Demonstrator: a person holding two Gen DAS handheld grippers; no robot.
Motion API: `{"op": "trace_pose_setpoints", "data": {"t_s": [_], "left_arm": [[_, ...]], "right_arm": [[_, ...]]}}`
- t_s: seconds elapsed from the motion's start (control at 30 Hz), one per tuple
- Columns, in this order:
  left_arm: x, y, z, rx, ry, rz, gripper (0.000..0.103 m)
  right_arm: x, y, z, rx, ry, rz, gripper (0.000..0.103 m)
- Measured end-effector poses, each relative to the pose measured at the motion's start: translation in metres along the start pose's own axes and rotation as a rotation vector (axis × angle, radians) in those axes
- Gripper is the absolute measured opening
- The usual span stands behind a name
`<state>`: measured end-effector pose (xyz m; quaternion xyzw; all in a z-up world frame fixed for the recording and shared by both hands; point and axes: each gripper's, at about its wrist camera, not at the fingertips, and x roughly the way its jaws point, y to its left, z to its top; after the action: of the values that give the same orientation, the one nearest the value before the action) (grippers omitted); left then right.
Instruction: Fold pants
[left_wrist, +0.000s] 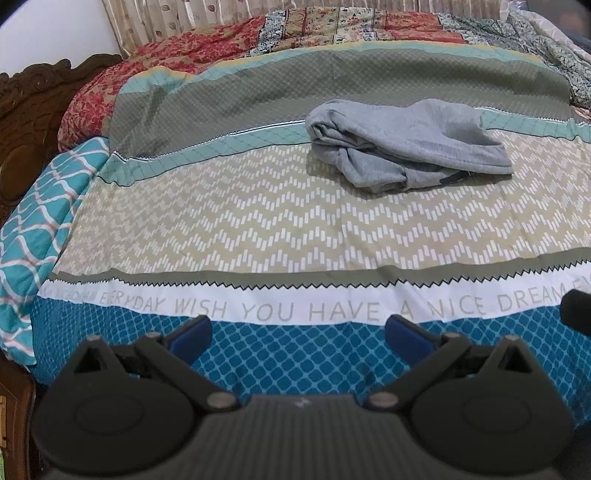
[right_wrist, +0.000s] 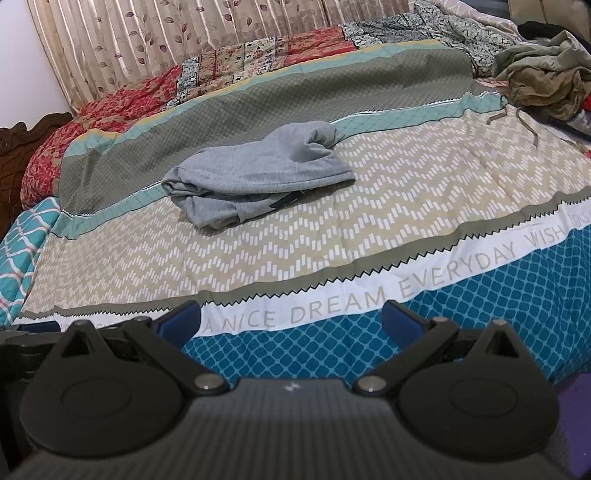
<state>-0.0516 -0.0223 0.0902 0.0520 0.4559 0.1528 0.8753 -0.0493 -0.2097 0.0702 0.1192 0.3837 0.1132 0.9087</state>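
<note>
The left gripper (left_wrist: 298, 334) is wide open and holds nothing, and the right gripper (right_wrist: 291, 319) is the same; both hang over the near blue edge of the bedspread (left_wrist: 258, 229). The gray pants (left_wrist: 406, 146) lie in a loose bundle on the middle of the bed, well apart from both grippers, on the far side of the white band with letters. They look already gathered into a small packet, but the layers are uneven, so I judge that the folding is nearly done or needs tidying. To do it well, each gripper should take one outer edge, not a thick lump, and pull the cloth flat before folding. From the left gripper the pants are far and to the right; from the right gripper, far and a little left. A pile of other clothes (right_wrist: 543, 77) sits at the far right.
</note>
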Motion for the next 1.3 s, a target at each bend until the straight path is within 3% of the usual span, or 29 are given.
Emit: {"op": "trace_pose_setpoints", "data": {"t_s": [1.3], "left_arm": [[0.011,-0.006,-0.007,0.017,0.081,-0.049,0.103]], "right_arm": [[0.002,0.001,-0.004,0.004,0.011,-0.003,0.103]]}}
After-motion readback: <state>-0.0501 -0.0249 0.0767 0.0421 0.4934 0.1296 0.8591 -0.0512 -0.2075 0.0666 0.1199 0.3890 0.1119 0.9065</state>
